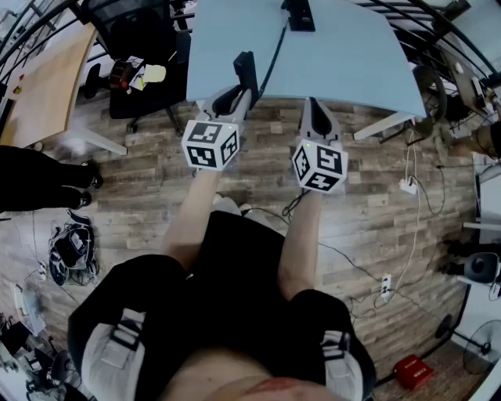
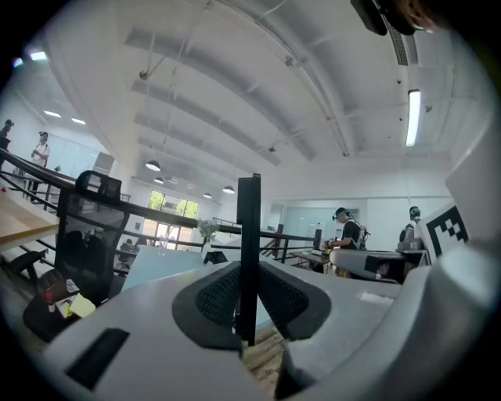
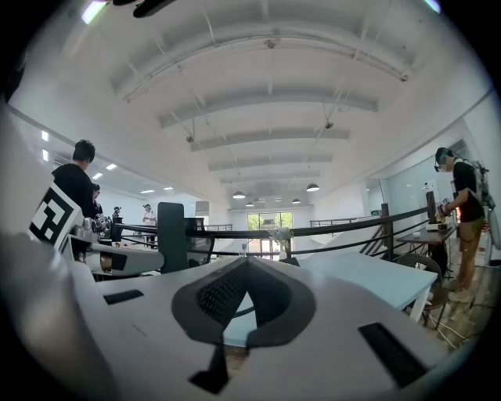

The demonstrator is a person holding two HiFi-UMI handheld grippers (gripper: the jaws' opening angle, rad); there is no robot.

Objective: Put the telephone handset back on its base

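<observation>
My left gripper (image 1: 239, 92) is shut on a black telephone handset (image 1: 246, 69), which stands upright at the near edge of the light blue table (image 1: 352, 55). A dark cord (image 1: 274, 51) runs from it to the black phone base (image 1: 298, 14) at the table's far side. In the left gripper view the handset (image 2: 249, 235) shows edge-on as a thin black bar clamped between the pads of that gripper (image 2: 249, 313). My right gripper (image 1: 313, 106) hovers beside it at the table edge, shut with nothing in it. In the right gripper view its tips (image 3: 244, 266) meet, and the handset (image 3: 172, 235) stands to the left.
A black office chair (image 1: 145, 47) and a wooden desk (image 1: 47, 86) stand at the left. Cables and a power strip (image 1: 385, 286) lie on the wood floor, with a red box (image 1: 411, 370) at bottom right. A person's dark legs (image 1: 39, 180) are at the left edge.
</observation>
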